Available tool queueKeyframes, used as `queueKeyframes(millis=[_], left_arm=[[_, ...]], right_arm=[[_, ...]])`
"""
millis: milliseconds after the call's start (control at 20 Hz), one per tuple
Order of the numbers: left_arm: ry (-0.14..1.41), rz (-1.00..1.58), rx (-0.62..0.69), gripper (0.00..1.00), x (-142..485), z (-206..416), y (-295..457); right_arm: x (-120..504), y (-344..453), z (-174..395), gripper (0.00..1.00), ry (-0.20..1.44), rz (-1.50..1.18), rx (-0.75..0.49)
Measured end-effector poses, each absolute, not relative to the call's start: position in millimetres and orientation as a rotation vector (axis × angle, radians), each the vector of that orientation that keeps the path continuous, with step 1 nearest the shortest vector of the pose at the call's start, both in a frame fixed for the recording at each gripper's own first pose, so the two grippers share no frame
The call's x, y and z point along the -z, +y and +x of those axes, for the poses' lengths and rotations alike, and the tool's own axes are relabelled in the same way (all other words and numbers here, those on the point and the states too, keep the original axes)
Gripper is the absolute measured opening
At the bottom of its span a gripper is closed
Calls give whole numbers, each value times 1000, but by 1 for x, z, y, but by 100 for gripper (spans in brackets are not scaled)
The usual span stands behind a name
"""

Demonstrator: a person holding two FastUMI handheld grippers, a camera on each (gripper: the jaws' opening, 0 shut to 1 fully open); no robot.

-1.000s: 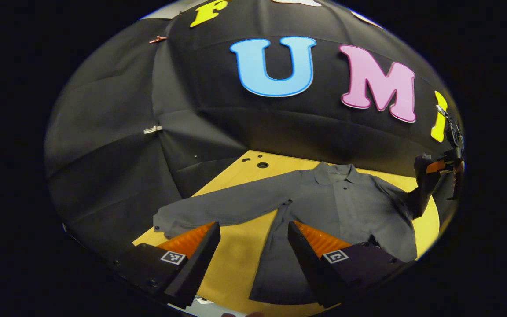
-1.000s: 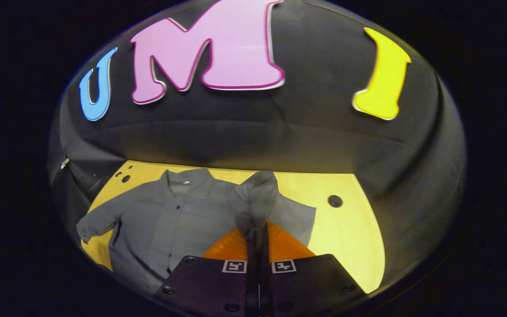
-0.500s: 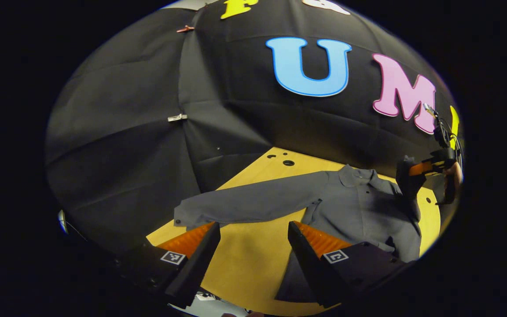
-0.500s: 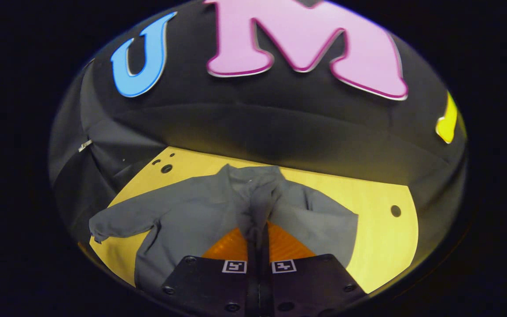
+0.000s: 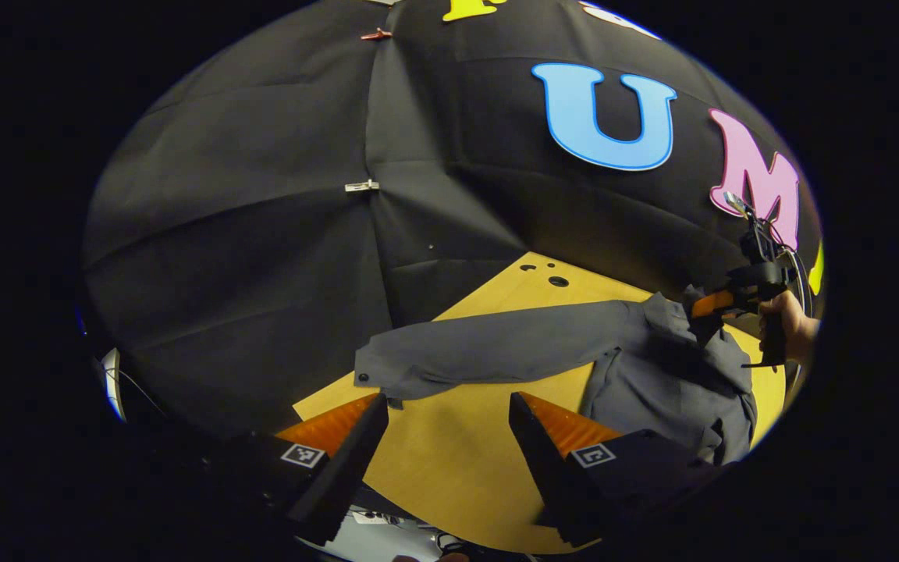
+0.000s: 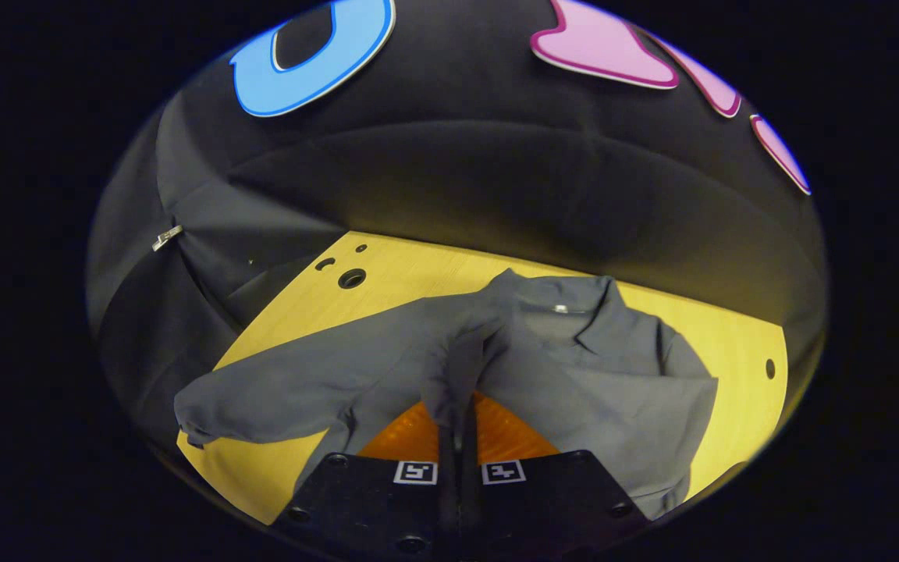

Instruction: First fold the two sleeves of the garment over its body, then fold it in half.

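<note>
The garment (image 6: 574, 367), a grey collared shirt, lies on the yellow table (image 6: 387, 285); my right gripper (image 6: 457, 414) has its jaws pressed together on one sleeve (image 6: 461, 359), lifted over the shirt's body. My left gripper (image 5: 445, 421) hangs spread and empty above bare tabletop, just short of the other sleeve (image 5: 488, 351), which stretches flat across the table, cuff toward the black cloth wall (image 5: 262, 234). The collar (image 6: 566, 300) points at the back wall.

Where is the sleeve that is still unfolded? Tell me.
In the left gripper view, the unfolded sleeve lies flat on the table, just beyond the open left claw.
</note>
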State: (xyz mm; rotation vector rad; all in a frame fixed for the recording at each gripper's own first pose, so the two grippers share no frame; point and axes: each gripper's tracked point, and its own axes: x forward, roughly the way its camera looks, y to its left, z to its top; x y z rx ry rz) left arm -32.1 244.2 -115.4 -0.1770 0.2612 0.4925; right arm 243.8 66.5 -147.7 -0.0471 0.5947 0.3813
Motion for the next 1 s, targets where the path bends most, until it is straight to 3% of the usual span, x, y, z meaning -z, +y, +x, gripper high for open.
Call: queueKeyframes(millis=[250, 300, 350, 450, 500, 550, 650, 700, 1000], left_arm=[[252, -185, -508, 98, 122, -30, 260], [254, -186, -513, 98, 125, -31, 262], [251, -187, -519, 98, 126, -31, 265], [227, -170, -529, 98, 126, -33, 272], [214, -157, -529, 98, 125, -34, 275], [212, -149, -532, 98, 125, -35, 279], [211, -160, -543, 98, 129, -34, 288], [212, -171, -554, 98, 132, -34, 295], [240, -221, -597, 98, 148, -14, 341]], right_arm=[[175, 100, 243, 15, 650, -15, -365], [173, 106, 239, 8, 654, -10, -371], [180, 112, 239, 15, 658, -10, -378], [183, 126, 228, 66, 666, -8, -418], [182, 129, 224, 60, 665, -8, -436], [180, 137, 214, 65, 660, -6, -458], [176, 137, 200, 80, 644, -21, -467], [173, 135, 191, 100, 636, -21, -472], [165, 90, 125, 99, 593, -14, -422]])
